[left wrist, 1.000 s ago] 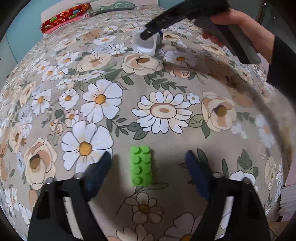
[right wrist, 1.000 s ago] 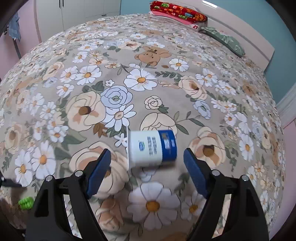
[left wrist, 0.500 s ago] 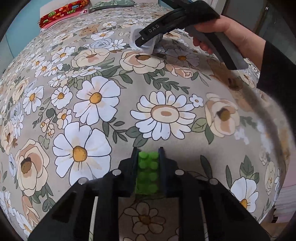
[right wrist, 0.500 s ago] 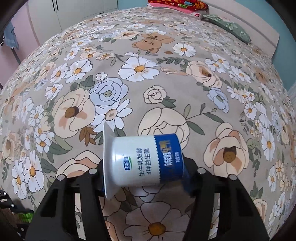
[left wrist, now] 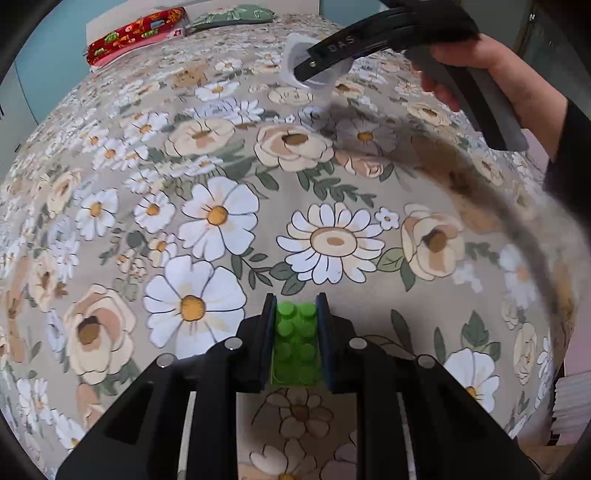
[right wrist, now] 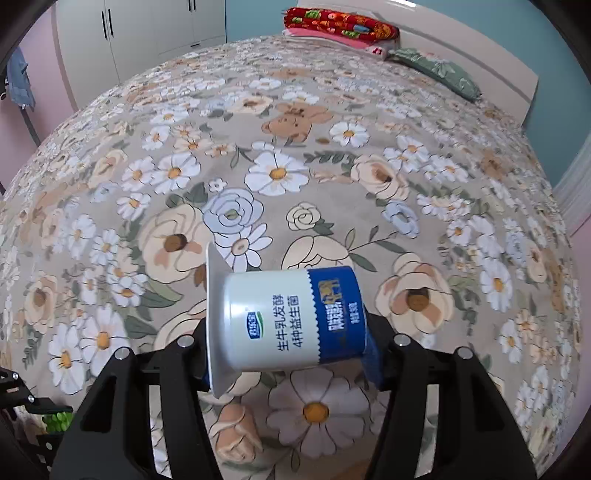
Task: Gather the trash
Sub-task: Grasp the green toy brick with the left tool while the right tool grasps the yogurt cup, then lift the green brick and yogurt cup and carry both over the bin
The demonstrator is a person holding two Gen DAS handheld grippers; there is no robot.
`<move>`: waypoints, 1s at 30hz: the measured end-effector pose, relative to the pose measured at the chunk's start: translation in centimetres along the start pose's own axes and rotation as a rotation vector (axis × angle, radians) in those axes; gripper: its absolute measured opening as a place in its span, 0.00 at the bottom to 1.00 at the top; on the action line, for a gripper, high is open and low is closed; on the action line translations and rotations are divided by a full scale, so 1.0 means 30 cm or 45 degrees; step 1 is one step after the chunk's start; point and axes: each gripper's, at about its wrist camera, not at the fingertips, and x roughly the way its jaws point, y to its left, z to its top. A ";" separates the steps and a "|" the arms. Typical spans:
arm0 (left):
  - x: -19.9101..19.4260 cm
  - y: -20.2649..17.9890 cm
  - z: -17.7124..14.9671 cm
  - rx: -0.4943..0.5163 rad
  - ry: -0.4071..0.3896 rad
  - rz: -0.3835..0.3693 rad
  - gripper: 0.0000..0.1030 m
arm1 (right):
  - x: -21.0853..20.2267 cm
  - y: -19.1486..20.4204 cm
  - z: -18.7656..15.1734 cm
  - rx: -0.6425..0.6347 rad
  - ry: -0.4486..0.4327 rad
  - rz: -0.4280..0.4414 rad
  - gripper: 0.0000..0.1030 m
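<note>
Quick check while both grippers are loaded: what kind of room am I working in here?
Most likely a bedroom. The work surface is a bed with a floral bedspread, there are a folded red blanket and a green pillow against the white headboard, and white wardrobe doors stand behind.

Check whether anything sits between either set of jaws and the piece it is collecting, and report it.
Nothing visible does. The left gripper is shut directly on the green brick, and the right gripper is shut directly on the yogurt cup, pressing its rim end and base. Only the floral bedspread lies beyond them. No trash container is in view.
</note>
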 end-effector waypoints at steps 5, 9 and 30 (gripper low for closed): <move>-0.109 0.003 0.006 -0.012 -0.038 0.026 0.23 | -0.149 0.023 -0.010 0.009 -0.028 -0.033 0.57; -0.214 -0.011 0.009 0.003 -0.077 0.046 0.23 | -0.308 0.056 -0.032 0.023 -0.051 -0.051 0.57; -0.833 -0.141 -0.050 0.038 -0.316 0.175 0.23 | -1.121 0.282 -0.246 0.099 -0.228 -0.193 0.57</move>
